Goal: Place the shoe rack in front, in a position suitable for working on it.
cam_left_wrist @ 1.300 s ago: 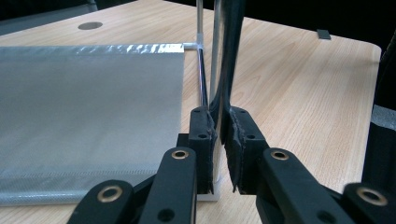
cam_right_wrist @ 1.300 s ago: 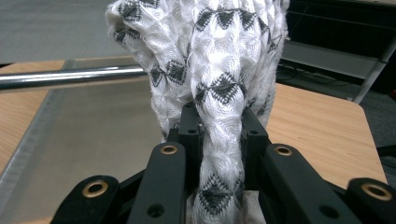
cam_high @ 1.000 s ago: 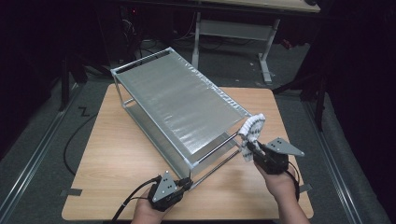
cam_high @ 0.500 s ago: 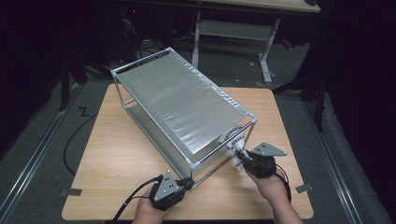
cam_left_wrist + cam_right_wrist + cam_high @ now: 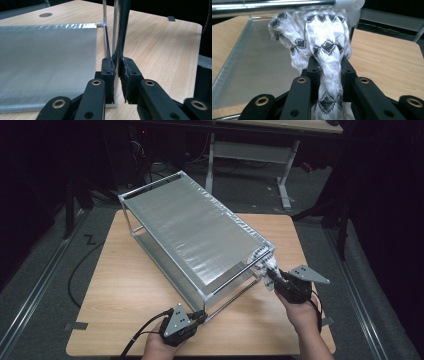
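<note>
No lettering is showing on anything. The right hand-held gripper (image 5: pixel 329 72) is pinching a white cloth (image 5: pixel 324 42) (black diamond pattern), bunched just ahead of it under the rack (image 5: pixel 200 235) top rail. The left hand-held gripper (image 5: pixel 117 75) is clamping the rack's corner post (image 5: pixel 119 30) on the counter (image 5: pixel 115 295).

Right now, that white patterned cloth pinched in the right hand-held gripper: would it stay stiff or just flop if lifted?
Probably flop: the cloth bunches in soft folds above the right hand-held gripper, whose jaws squeeze it narrow. It looks knitted and light, so it should lift easily. Its loose folds lie close under the rack's top bar, so it could catch there.
</note>
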A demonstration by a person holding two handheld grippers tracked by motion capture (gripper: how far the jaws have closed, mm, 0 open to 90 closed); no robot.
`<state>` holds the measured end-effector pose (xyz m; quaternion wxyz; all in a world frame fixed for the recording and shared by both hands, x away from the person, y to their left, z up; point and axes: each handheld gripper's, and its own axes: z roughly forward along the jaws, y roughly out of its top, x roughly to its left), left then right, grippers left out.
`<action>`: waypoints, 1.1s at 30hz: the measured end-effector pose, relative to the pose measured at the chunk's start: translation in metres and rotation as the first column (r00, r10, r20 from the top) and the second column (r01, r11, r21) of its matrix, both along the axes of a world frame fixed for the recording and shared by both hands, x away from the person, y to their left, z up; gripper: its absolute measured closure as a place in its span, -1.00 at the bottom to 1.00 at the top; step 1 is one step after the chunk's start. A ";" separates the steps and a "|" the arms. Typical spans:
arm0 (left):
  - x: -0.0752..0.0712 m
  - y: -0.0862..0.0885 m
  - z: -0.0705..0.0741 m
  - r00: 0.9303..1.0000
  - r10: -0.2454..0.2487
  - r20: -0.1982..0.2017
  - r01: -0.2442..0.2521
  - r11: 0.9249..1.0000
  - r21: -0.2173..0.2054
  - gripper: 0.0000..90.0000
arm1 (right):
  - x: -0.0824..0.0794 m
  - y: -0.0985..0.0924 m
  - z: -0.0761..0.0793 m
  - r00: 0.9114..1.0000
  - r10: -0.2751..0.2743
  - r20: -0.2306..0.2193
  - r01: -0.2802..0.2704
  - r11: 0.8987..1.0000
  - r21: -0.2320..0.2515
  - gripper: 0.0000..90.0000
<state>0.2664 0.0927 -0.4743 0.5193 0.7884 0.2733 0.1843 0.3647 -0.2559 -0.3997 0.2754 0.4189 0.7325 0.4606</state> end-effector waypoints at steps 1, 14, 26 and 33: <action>0.000 0.000 0.000 1.000 -0.001 0.001 0.001 1.000 0.001 0.80 | 0.000 0.000 0.001 1.000 0.000 0.004 0.000 1.000 0.001 0.68; 0.000 -0.002 -0.001 1.000 -0.003 0.009 0.003 1.000 0.001 0.81 | -0.017 0.013 0.013 0.997 0.052 0.052 -0.051 0.999 -0.011 0.68; 0.001 -0.003 -0.001 1.000 -0.006 0.008 0.006 1.000 -0.001 0.81 | -0.027 0.033 0.016 0.989 0.132 0.062 -0.132 0.991 -0.014 0.68; 0.002 -0.003 -0.001 1.000 -0.009 0.007 0.009 1.000 0.001 0.81 | -0.036 0.050 0.018 0.976 0.209 0.057 -0.207 0.978 -0.026 0.68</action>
